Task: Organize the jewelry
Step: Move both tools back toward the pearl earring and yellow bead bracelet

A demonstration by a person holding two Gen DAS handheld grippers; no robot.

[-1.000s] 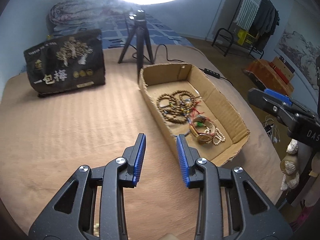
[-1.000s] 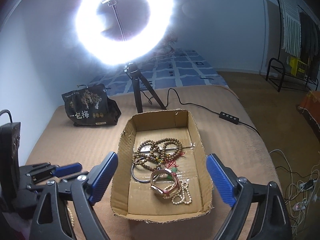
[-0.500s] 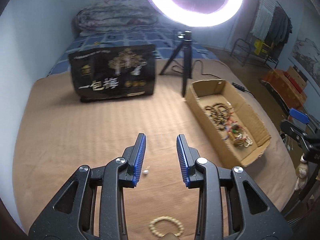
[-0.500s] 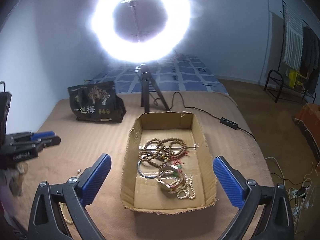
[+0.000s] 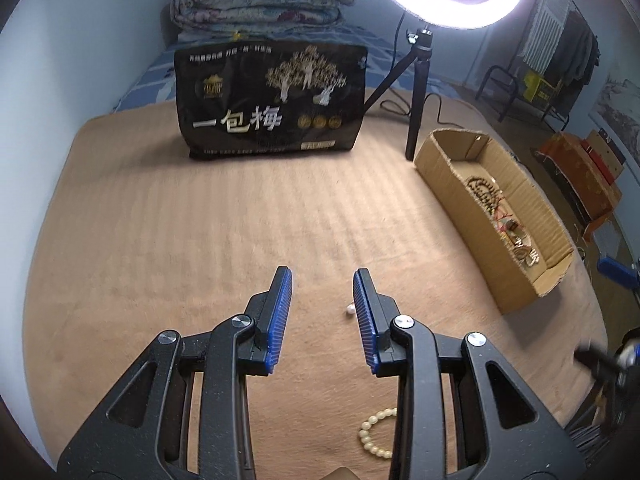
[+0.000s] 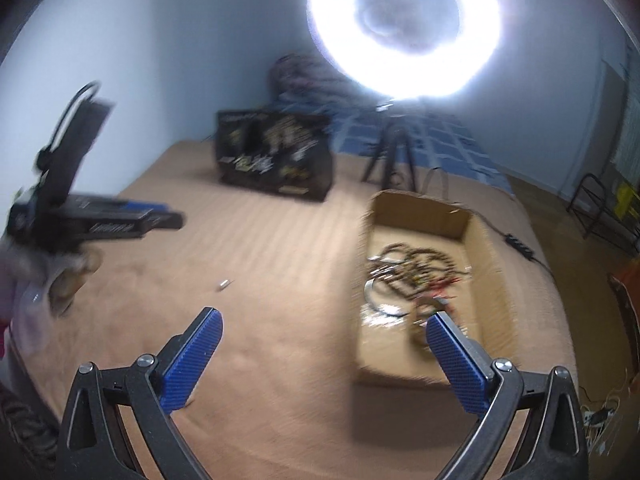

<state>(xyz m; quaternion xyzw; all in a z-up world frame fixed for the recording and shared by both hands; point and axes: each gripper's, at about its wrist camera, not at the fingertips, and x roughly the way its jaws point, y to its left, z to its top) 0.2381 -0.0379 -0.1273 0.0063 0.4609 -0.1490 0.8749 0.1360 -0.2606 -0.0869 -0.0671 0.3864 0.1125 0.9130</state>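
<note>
Left wrist view: left gripper (image 5: 322, 306) jaws apart, empty; small pearl piece (image 5: 349, 310) between them. Right gripper (image 6: 324, 356) jaws wide apart; cardboard box (image 6: 424, 216) at 1 o'clock.

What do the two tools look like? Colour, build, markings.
Both alike: the left tool and right tool have matte black triangular cut-out frames, silver pivot screws and ribbed blue pads. The left tool's side bears blurred white lettering and a looped black cable, seen from the right wrist.

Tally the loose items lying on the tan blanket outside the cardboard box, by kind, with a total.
Cream bead bracelet: 1
Small white bead or earring: 1
Total: 2 loose pieces on the tan blanket, outside the cardboard box.
</note>
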